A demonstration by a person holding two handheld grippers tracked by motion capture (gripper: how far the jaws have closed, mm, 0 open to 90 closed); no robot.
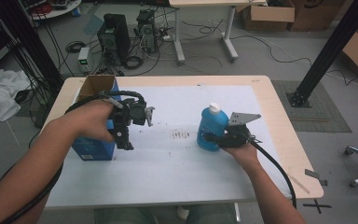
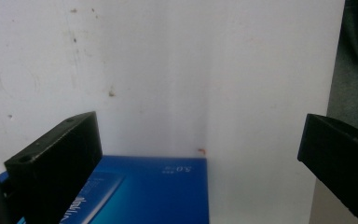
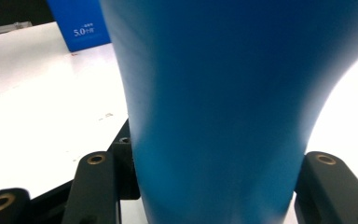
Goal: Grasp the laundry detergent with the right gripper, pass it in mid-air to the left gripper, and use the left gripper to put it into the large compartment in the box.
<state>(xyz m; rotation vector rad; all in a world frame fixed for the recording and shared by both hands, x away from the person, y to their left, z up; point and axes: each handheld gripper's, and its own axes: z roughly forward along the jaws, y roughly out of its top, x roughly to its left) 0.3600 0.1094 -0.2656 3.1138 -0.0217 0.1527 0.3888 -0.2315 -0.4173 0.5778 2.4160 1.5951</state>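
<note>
1. From the high view we see a blue bottle (image 1: pixel 211 128) with a white cap standing upright on the white surface (image 1: pixel 182 158), well to the right of a blue box (image 1: pixel 94 148) that we take as our landmark.
2. The right gripper (image 1: pixel 216 139) reaches toward the box side and has its jaws pinched on the bottle's lower body; the person's right hand (image 1: pixel 241 151) holds it from the side away from the box.
3. The right gripper view adds what the high view cannot: a black jaw pressed against each flank of the bottle (image 3: pixel 223 107), and the box (image 3: pixel 80 24) far off at upper left, printed "5.0".
4. In the high view the left gripper (image 1: pixel 125 143) hangs at the box's right edge, pointed down, held by the left hand (image 1: pixel 93 122) over the box.
5. The left gripper view shows its jaws spread wide with nothing between them, the box's (image 2: pixel 149 191) blue face below and bare surface (image 2: pixel 168 70) beyond it.
6. The high view shows the box's open brown top.
</note>
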